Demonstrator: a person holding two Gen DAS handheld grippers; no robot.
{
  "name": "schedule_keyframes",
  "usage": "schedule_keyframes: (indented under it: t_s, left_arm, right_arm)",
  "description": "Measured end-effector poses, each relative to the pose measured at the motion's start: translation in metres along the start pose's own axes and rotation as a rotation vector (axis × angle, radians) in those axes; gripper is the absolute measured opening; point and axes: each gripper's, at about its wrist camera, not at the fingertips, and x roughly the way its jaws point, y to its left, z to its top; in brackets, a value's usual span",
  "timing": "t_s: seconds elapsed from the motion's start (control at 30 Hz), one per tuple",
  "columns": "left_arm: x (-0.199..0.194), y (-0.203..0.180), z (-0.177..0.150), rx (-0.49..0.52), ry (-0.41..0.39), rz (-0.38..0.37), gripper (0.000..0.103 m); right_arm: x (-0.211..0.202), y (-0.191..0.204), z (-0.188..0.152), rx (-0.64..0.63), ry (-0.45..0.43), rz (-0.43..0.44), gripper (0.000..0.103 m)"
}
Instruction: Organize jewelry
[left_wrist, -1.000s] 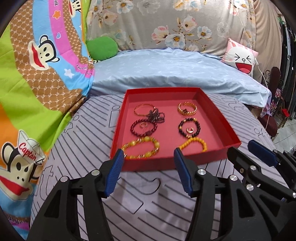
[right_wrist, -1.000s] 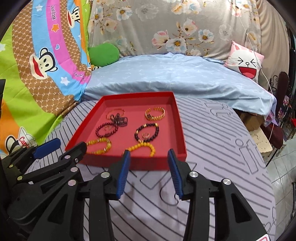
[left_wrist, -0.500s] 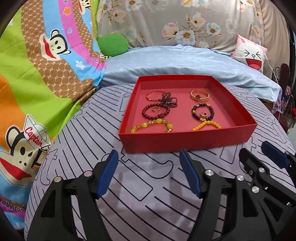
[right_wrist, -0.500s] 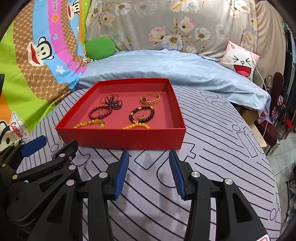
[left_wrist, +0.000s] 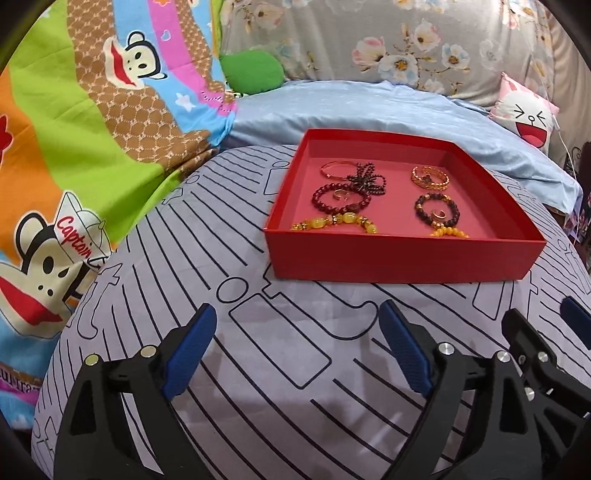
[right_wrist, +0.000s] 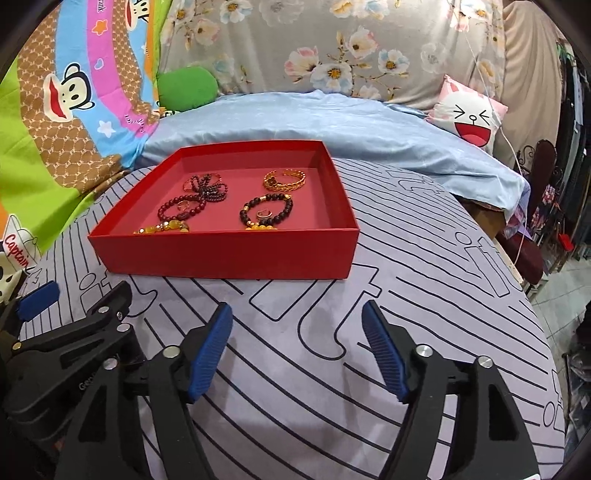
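both grippers have drawn back from the red tray since a second ago, and its near wall now stands clear ahead of the fingertips rather than between them.

left wrist view: the left gripper (left_wrist: 297, 349) hangs over the grey line-patterned cloth (left_wrist: 280, 354), its blue-padded tongs spread wide with nothing between them. the red tray (left_wrist: 402, 258) sits on the cloth ahead and to the right. inside it lie a thin gold bangle (left_wrist: 334, 169), a dark beaded cluster (left_wrist: 367, 181) touching the bangle, a dark red bead bracelet (left_wrist: 341, 199) with a small ring (left_wrist: 338, 194) inside it, a yellow bead bracelet (left_wrist: 338, 223), a gold chain cuff (left_wrist: 430, 176), a brown bead bracelet (left_wrist: 437, 214) and an orange bead bracelet (left_wrist: 448, 232) partly hidden by the near wall. the right gripper's fingers (left_wrist: 524, 332) show at the lower right.

right wrist view: the right gripper (right_wrist: 297, 350) also has its tongs spread and empty above the cloth (right_wrist: 424, 288). the tray (right_wrist: 229, 254) lies ahead and to the left, well apart from the tips, jewelry all inside. beyond it are a blue sheet (right_wrist: 332, 122) and a white cartoon pillow (right_wrist: 469, 118).
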Motion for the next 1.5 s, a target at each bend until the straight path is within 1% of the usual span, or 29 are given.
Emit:
schedule_keyframes:
  t_s: [0.07,0.13,0.23,0.37,0.47,0.77,1.5]
  left_arm:
    - [0.0010,0.0026,-0.0002,-0.010,0.005,0.003,0.086]
    - [0.0003,0.0033,0.0000,-0.015,0.002,0.012,0.086]
    - [-0.0004,0.0030,0.0000,-0.015,-0.002,0.029,0.086]
    - [0.0023,0.0026,-0.0004,-0.014,0.016,0.051,0.086]
    - [0.0005,0.0048,-0.0008,-0.022,0.006,0.039,0.086]
    - [0.0029,0.0065,-0.0008,-0.031,0.017,0.019,0.086]
    - [-0.0032,0.0053,-0.0006,-0.035,-0.011,0.004,0.085]
  right_arm:
    - [0.0014,-0.0006,0.0004,0.007,0.006,-0.008,0.082]
    - [0.0017,-0.0016,0.0000,0.009,0.008,-0.011,0.084]
    - [0.0021,0.0000,-0.0006,-0.001,0.010,-0.025,0.084]
    - [0.0008,0.0037,-0.0014,-0.019,0.004,-0.047,0.084]
    - [-0.0033,0.0041,-0.0019,-0.021,-0.014,-0.047,0.084]
    - [-0.0021,0.0021,-0.0011,-0.016,-0.005,-0.024,0.084]
    - [-0.0037,-0.0005,-0.0003,-0.005,-0.014,-0.009,0.084]
